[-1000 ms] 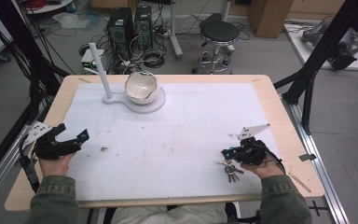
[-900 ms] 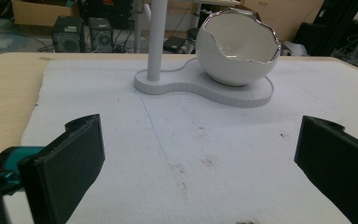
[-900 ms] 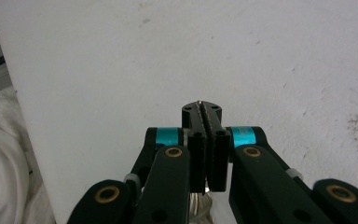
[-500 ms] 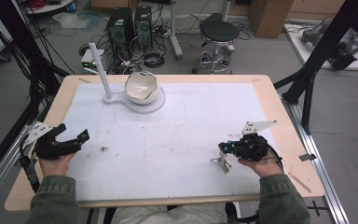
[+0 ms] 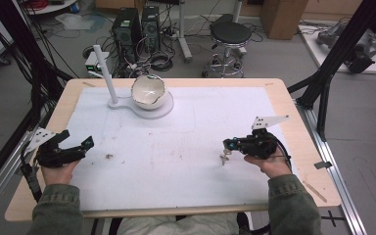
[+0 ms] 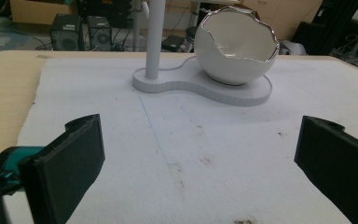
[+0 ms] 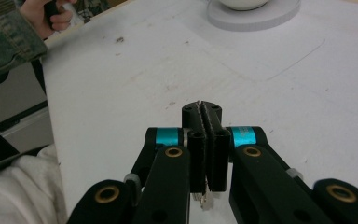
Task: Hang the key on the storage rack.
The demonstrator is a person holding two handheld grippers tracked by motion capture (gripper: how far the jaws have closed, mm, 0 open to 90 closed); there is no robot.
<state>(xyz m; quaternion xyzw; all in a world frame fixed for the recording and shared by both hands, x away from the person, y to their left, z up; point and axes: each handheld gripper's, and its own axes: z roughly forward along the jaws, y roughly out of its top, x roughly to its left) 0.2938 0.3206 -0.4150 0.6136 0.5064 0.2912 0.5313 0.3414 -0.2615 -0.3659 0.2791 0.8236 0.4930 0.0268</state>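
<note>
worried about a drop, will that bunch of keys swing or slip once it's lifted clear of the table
The keys dangle loose below the shut right gripper, so they will likely swing. The pads pinch just a thin metal edge, so a slip seems possible. Small, probably light.

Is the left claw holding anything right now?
No, in the left gripper view the left claw stands wide open over the bare white mat, nothing between its jaws.

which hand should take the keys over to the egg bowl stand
Right: the right gripper is already shut on the keys; the left gripper sits open, holding nothing.
</note>
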